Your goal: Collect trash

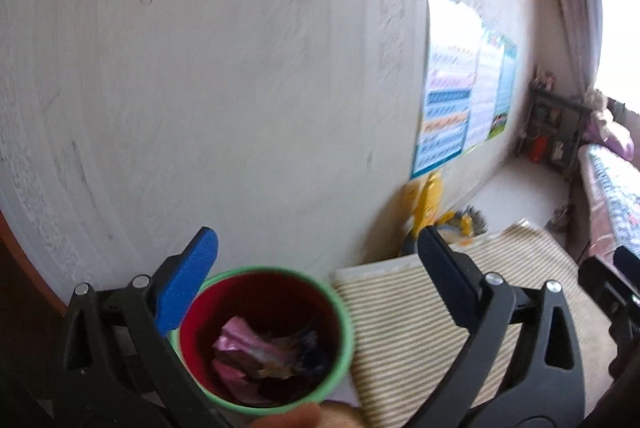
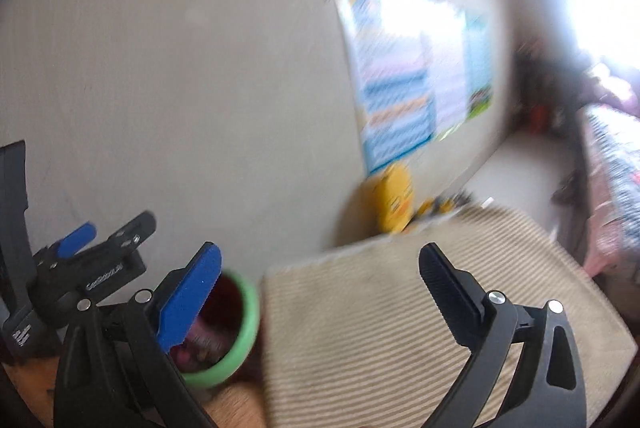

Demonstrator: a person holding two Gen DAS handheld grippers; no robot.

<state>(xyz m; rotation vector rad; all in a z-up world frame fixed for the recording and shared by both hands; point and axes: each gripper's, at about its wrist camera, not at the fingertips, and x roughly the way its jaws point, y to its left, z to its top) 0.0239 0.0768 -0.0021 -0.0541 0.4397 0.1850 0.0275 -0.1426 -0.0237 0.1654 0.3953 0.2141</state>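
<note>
A small red bin with a green rim point(image 1: 262, 338) stands by the wall and holds crumpled pink and brown wrappers point(image 1: 260, 348). My left gripper point(image 1: 318, 270) is open and empty, just above the bin. In the right wrist view the bin point(image 2: 236, 328) sits low left, partly behind the blue finger point(image 2: 188, 302). My right gripper point(image 2: 320, 292) is open and empty over the striped mat point(image 2: 400, 328). The left gripper point(image 2: 92, 256) shows at the far left of that view.
A plain wall point(image 1: 220, 87) fills most of both views, with posters point(image 1: 460, 87) on it. A yellow toy point(image 1: 428, 203) leans against the wall beyond the striped mat point(image 1: 420, 308). A bed point(image 1: 612, 187) and a dark shelf point(image 1: 552, 123) stand at the right.
</note>
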